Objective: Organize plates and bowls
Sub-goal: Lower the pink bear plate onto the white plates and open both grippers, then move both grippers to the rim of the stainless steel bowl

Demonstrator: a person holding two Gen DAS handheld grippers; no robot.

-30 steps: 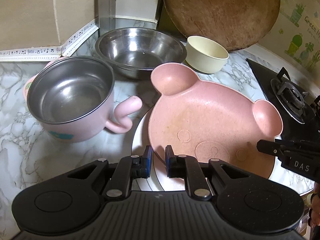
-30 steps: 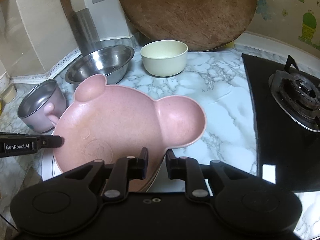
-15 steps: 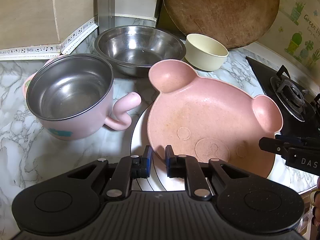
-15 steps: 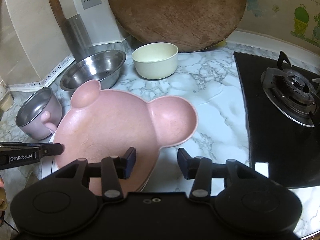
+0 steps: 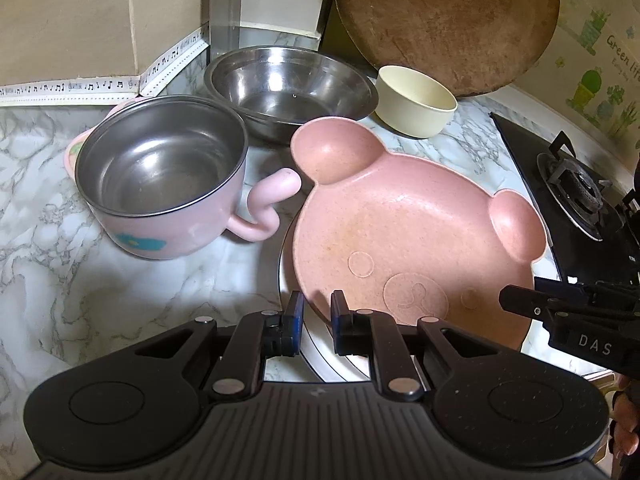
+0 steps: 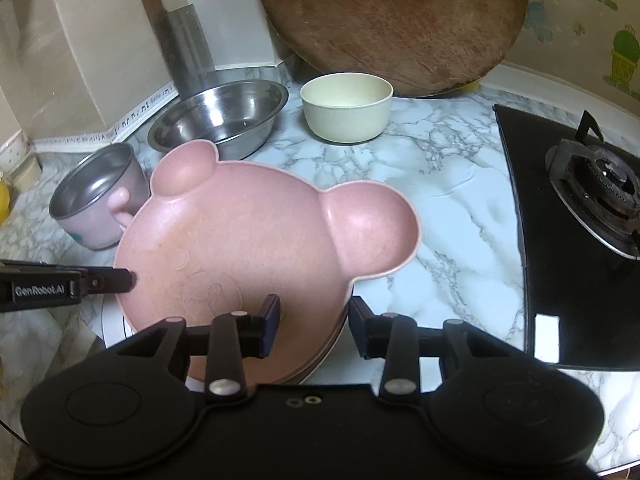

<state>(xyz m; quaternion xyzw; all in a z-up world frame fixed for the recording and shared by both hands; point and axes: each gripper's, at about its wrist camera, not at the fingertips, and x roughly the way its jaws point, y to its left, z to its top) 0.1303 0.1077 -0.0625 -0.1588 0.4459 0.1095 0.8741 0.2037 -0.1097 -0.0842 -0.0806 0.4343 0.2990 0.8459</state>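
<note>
The pink bear-shaped plate (image 6: 240, 256) lies on top of a white plate (image 5: 316, 350) near the front of the marble counter (image 6: 440, 208), nested there, I judge, as the start of a stack of flat ware. The right gripper (image 6: 314, 320) hangs at the plate's near rim with its jaws spread wide, one finger over the dish and the other outside the rim, gripping nothing; that reads as a let-go with the plate left resting. The left gripper (image 5: 316, 318) sits at the opposite near edge with its jaws drawn close together astride the pink rim, though whether the pads actually pinch it I cannot tell. To the left, just beside the stack, stands a pink steel-lined cup (image 5: 164, 176), its curled handle nearly reaching the bear's ear, so there is little room on that side. Behind are a stainless steel bowl (image 6: 220, 118) and a cream bowl (image 6: 346, 106), apart from each other, probably the next pieces to gather. A round wooden chopping board (image 6: 392, 20) leans against the back wall and a cleaver (image 6: 176, 28) stands in the corner. The open stretch of marble lies right of the plate, ending at the black gas hob (image 6: 580, 220), whose raised burner limits travel that way.
</note>
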